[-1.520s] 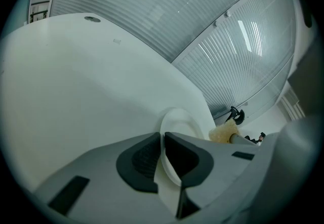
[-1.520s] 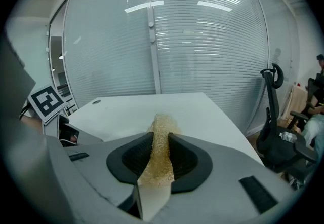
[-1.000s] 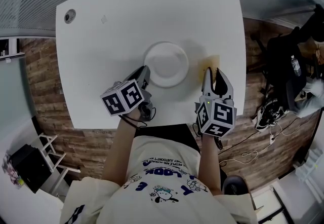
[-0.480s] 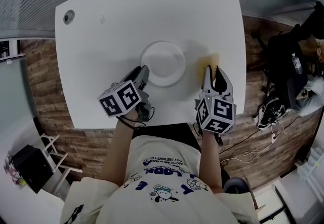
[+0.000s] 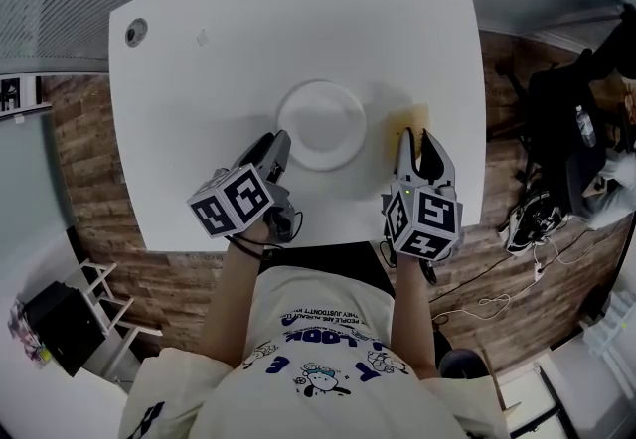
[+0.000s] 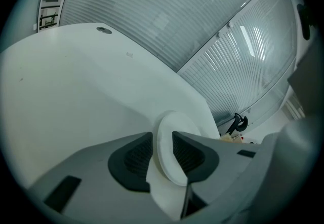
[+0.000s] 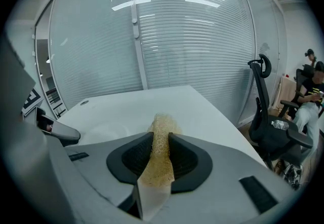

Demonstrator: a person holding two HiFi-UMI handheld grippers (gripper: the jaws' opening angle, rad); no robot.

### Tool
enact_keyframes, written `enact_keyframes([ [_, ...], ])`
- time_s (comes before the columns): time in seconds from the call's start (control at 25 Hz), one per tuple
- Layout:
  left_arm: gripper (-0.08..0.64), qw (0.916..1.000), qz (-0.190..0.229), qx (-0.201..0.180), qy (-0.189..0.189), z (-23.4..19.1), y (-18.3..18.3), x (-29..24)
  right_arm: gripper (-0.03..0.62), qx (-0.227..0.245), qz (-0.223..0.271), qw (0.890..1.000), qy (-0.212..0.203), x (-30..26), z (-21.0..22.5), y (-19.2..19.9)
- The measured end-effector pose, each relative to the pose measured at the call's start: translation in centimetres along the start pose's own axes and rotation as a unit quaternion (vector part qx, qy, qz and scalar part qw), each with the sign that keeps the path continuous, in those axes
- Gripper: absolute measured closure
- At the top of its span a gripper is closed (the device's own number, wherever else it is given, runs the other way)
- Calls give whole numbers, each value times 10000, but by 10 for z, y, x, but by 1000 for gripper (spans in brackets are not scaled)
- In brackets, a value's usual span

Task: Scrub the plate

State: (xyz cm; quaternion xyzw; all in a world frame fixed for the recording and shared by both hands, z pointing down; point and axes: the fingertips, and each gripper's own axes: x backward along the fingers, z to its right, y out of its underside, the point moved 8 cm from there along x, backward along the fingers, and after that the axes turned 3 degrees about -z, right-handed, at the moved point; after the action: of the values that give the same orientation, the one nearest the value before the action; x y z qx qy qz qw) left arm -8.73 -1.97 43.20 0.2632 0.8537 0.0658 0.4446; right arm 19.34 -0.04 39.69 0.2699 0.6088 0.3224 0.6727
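Note:
A round white plate (image 5: 320, 124) lies flat in the middle of the white table (image 5: 199, 89). My left gripper (image 5: 275, 149) is at the plate's near-left rim, and its jaws are opening. In the left gripper view the plate's rim (image 6: 177, 119) stands between the dark pads (image 6: 135, 159) of the left gripper (image 6: 162, 139), with a gap on either side. My right gripper (image 5: 419, 144) sits to the right of the plate, shut on a yellow fibrous sponge (image 5: 411, 118). The sponge (image 7: 158, 164) is squeezed between the jaws of the right gripper (image 7: 161, 139) and sticks out ahead of them.
A round cable hole (image 5: 136, 31) sits in the table's far-left corner. A black office chair (image 7: 264, 116) and a seated person (image 7: 311, 99) are off the table's right side. Slatted glass walls stand behind the table. The near edge (image 5: 298, 238) is close to my body.
The left gripper's jaws have come off the plate's rim and the gripper has drawn back slightly toward the near-left. The plate lies a touch further left. The right gripper has barely moved.

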Motion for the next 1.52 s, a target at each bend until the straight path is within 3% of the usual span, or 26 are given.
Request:
enact_keyframes([
  [0.48,414,9999,90,-29,81,2,-1,2,497,32,-46,10000,16,-3,-3,3],
  [0.72,414,9997,164,-148,113,7,-3,5,434,54,-57,10000,32,-1,-2,0],
  [1.12,414,9978,389,-421,334,19,-5,23,419,-32,726,9973,90,31,-13,-23],
  [1.24,446,9963,491,-592,390,27,-4,30,433,-46,964,9953,16,43,-17,-31],
  [1.28,446,9956,526,-641,434,30,-5,34,457,-23,1050,9945,26,47,-20,-34],
  [1.36,476,9940,598,-727,553,38,-6,41,566,77,1206,9926,69,57,-27,-38],
  [1.52,494,9860,811,-1282,695,57,-10,55,594,159,1361,9906,-26,68,-41,-43],
])
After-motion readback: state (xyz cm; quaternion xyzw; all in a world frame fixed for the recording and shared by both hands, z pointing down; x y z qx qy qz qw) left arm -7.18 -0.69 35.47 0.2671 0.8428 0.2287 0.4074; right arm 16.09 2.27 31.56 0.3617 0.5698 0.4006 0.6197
